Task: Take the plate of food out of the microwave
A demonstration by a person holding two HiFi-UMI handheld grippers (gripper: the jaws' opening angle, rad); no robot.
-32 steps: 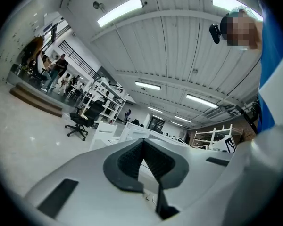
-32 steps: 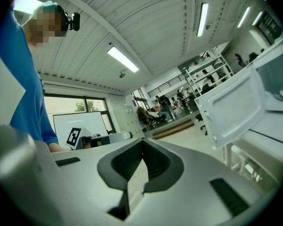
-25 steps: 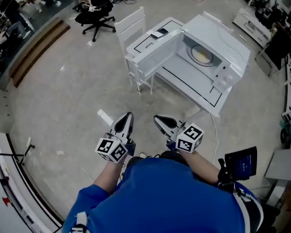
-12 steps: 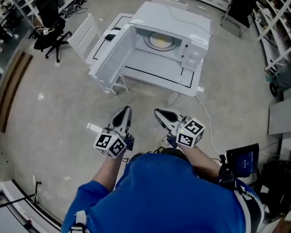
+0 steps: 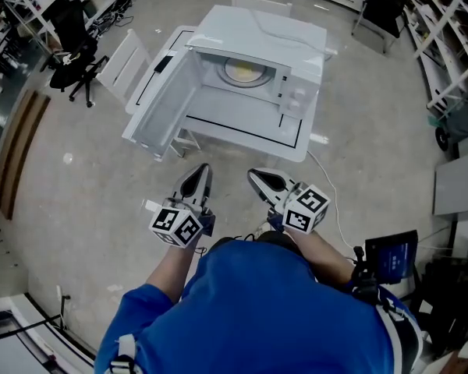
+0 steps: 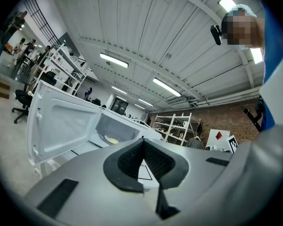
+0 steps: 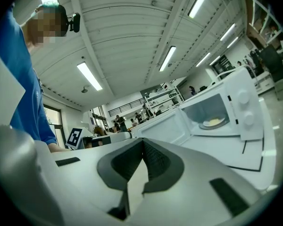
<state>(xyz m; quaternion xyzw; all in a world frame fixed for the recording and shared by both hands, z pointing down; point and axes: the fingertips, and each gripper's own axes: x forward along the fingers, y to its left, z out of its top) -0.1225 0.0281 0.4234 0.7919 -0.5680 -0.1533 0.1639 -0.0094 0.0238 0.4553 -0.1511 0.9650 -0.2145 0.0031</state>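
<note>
A white microwave [image 5: 259, 31] stands on a white table [image 5: 292, 142] with its door [image 5: 162, 100] swung wide open to the left. Inside sits the plate of food [image 5: 244, 72], pale yellow, also seen in the left gripper view as the plate [image 6: 112, 140] and in the right gripper view as the plate [image 7: 213, 122]. My left gripper [image 5: 197, 181] and right gripper [image 5: 259, 180] are side by side, well short of the table, pointing level toward it. Both are shut with nothing between the pads, as the left gripper [image 6: 142, 140] and right gripper [image 7: 142, 141] show close up.
A white chair [image 5: 123, 59] stands left of the table, a black office chair [image 5: 72, 31] farther left. Shelving [image 5: 452, 45] lines the right side. A cable [image 5: 327, 184] runs across the floor from the table. A dark screen [image 5: 390, 259] sits at my right elbow.
The view has swung so the microwave now sits centred ahead with its opening facing me. Both grippers stay shut and side by side, carried along with the turn.
</note>
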